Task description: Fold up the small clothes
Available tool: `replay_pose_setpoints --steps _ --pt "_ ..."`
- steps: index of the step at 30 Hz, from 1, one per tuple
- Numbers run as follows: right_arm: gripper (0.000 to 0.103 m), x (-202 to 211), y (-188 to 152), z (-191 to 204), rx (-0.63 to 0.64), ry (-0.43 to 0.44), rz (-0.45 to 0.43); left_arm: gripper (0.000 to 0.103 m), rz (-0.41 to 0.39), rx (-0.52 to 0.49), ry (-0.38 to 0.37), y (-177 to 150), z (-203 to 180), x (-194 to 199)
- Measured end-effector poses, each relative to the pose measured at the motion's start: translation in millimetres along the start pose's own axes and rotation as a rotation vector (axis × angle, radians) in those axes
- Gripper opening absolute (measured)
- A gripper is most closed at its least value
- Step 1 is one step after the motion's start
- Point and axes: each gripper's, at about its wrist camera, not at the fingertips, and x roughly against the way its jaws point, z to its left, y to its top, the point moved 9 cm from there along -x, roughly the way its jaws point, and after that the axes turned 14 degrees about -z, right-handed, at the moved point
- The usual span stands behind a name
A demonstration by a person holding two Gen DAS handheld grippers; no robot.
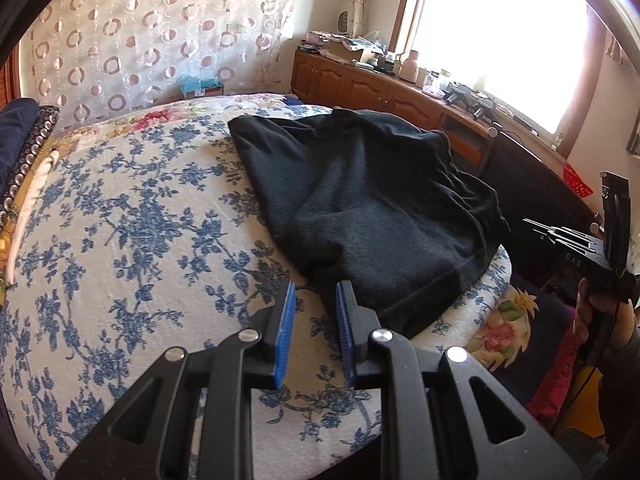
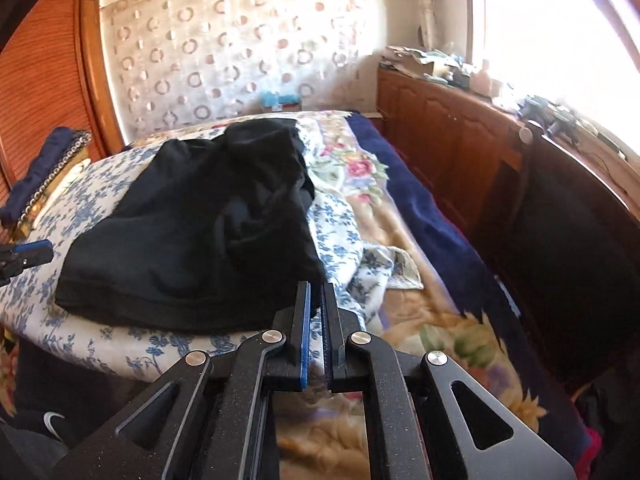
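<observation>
A black garment (image 1: 376, 204) lies rumpled on a board covered in blue-flowered white cloth (image 1: 132, 216); it also shows in the right wrist view (image 2: 208, 220). My left gripper (image 1: 315, 286) is open, its blue pads just short of the garment's near left corner, not touching it. My right gripper (image 2: 316, 286) has its jaws nearly together at the garment's near right corner; the black cloth seems to sit between the tips. The left gripper's tip (image 2: 34, 252) shows at the left edge of the right wrist view. The right gripper's body (image 1: 600, 240) shows at the right of the left wrist view.
Folded dark clothes (image 1: 20, 140) are stacked at the board's left edge. A flowered blanket (image 2: 400, 216) covers the bed beside the board. A wooden cabinet (image 2: 448, 128) with clutter runs under the bright window. A dark chair back (image 2: 580, 216) stands on the right.
</observation>
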Motion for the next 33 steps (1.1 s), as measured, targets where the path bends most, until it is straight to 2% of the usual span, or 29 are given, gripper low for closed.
replay_pose_setpoints --steps 1,2,3,5,7,8,17,23,26,30,33 --pt "0.007 0 2 0 -0.002 0.002 -0.005 0.018 0.006 0.004 -0.013 -1 -2 -1" --pt "0.015 2 8 2 -0.009 0.016 -0.031 0.018 0.009 0.008 -0.025 -1 -4 -2" --pt "0.028 4 13 3 -0.011 0.026 -0.050 0.018 0.011 0.011 -0.034 -1 -6 -3" --pt "0.044 3 21 5 -0.001 0.028 -0.079 0.018 0.020 0.018 -0.055 -4 -9 -5" --pt "0.044 -4 24 6 -0.003 0.035 -0.080 0.020 0.037 0.013 -0.063 -7 -11 -9" --pt "0.044 -9 23 7 -0.003 0.044 -0.071 0.023 0.055 0.007 -0.065 -11 -13 -12" --pt "0.044 -44 9 11 0.022 0.071 -0.011 0.026 0.132 0.028 -0.057 -27 -11 -30" --pt "0.044 -67 -5 3 -0.025 0.128 0.066 0.026 0.145 0.066 -0.082 -25 -12 -39" --pt "0.044 -70 -10 2 -0.022 0.134 0.077 0.025 0.144 0.070 -0.104 -25 -16 -38" --pt "0.044 -65 -10 1 -0.037 0.144 0.066 0.004 0.135 0.061 -0.156 -25 -24 -35" --pt "0.044 -60 -8 -4 -0.044 0.151 0.055 0.003 0.066 0.060 -0.164 -10 -26 -20"
